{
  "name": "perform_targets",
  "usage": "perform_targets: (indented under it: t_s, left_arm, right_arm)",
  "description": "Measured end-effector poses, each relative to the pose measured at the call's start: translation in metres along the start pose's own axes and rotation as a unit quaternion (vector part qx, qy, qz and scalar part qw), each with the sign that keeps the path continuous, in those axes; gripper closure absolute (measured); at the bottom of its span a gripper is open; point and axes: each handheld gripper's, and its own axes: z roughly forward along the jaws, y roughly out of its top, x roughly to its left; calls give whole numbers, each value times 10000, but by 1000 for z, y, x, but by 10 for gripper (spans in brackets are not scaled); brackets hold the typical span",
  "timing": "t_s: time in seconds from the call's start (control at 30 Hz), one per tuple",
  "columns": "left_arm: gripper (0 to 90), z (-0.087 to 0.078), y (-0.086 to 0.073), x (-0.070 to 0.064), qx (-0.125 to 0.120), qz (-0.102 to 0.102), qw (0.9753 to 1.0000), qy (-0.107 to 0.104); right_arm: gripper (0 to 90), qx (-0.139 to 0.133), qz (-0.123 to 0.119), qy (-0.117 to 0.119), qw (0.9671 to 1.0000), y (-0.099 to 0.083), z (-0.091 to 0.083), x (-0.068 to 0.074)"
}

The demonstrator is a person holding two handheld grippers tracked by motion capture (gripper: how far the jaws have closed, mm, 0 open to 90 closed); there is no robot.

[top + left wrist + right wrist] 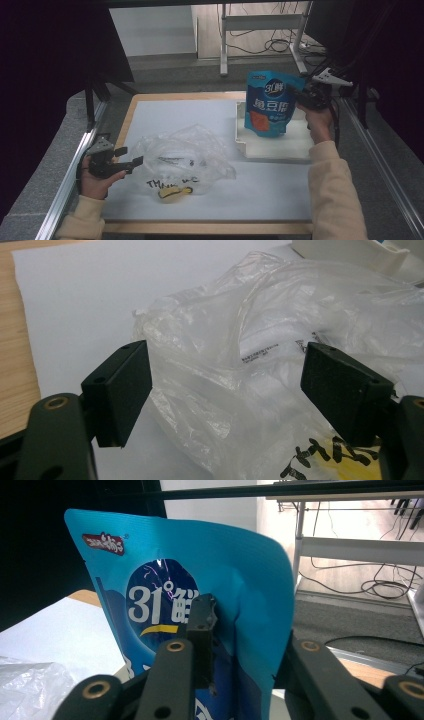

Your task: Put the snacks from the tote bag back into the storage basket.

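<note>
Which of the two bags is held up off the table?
The blue snack bag, gripped by the right tongs above the white tray. The clear plastic bag lies crumpled on the table.

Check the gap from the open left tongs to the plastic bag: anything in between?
Nothing visible. The left tongs are open right at the clear bag, whose crumpled film lies between the jaws with bare white table beside it.

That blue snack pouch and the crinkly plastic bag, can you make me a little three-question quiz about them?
1. True or false: the right gripper holds the blue pouch up in the air.
2. What lies between the left gripper's open fingers? A) a spoon B) the clear plastic bag C) a cup
3. What white thing sits below the pouch?

Key: 1 true; 2 B; 3 the white tray.
</note>
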Motion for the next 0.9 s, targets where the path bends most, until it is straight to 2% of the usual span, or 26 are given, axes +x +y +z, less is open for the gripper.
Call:
perform_targets:
  t_s: [0.23,0.27,0.37,0.53,0.57,0.8,0.9]
  left_arm:
    - [210,0,2,-1,-23,28,10000,-6]
    - [210,0,2,-1,-32,31,10000,-7]
    - [210,-1,3,-2,-45,49,10000,-25]
    - [210,-2,3,-2,-65,77,9999,-72]
    - [210,-2,4,-2,-83,92,9999,-96]
    - [210,-2,2,-2,-76,121,9998,-122]
    - [210,-2,2,-5,-75,142,9998,-122]
  right_arm:
    - [583,51,66,-121,9999,-1,-4,0]
    - [508,6,127,-233,9996,-1,-7,1]
    - [437,-7,199,-479,9987,-3,-12,2]
    - [396,48,345,-582,9977,-6,-20,2]
    - [391,41,397,-626,9972,-8,-27,3]
    - [386,113,386,-599,9974,-17,-47,11]
    - [378,231,372,-550,9975,-29,-59,19]
